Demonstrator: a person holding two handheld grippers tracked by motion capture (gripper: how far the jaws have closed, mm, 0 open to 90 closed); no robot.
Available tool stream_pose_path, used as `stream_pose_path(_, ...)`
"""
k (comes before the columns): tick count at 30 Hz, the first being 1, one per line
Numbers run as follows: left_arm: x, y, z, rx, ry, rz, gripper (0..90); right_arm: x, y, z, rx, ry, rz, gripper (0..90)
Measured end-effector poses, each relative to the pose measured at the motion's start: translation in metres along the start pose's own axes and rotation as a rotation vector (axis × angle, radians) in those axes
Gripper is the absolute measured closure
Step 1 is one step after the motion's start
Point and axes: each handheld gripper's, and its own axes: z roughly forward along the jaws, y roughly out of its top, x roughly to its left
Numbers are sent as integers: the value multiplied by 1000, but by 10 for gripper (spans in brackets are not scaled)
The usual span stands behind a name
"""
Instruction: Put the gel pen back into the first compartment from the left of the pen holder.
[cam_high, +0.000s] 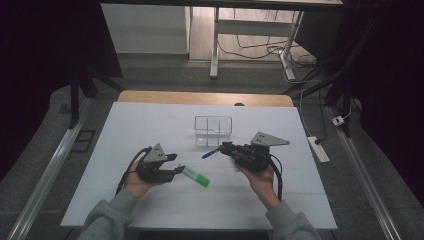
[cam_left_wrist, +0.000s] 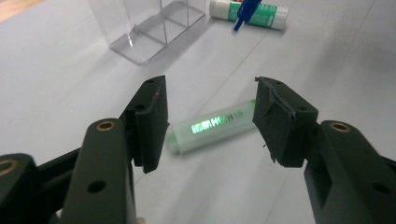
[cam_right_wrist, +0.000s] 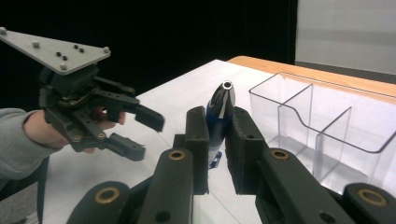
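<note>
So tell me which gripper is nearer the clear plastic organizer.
Right. The right gripper, shut on a blue pen, sits just in front of the clear organizer. The left gripper is farther off to the left, jaws open by the green-capped tube.

each hand carried a black two-jaw gripper, the left gripper (cam_high: 176, 164) and the right gripper (cam_high: 220, 149) alike in build. a grey three-cornered plate (cam_right_wrist: 55, 50) topped each one, dotted with small dark screws. the jaws were chunky black bars with brass-coloured rivets (cam_left_wrist: 106, 125) and round holes, ending in flat matte pads (cam_left_wrist: 152, 121), one of them scuffed at the edge. a black cable (cam_high: 276, 176) looped from each gripper. the person wore grey sleeves (cam_high: 107, 215) with ribbed cuffs.
</note>
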Motion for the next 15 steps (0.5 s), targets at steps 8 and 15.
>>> stream_pose_path(8,4,-19,-19,6,41,-25,414,-2,3,-1,0,-20,-22,790)
stream_pose_path(15,9,-39,-35,5,58,-79,403,-3,9,-1,-9,-29,-32,790)
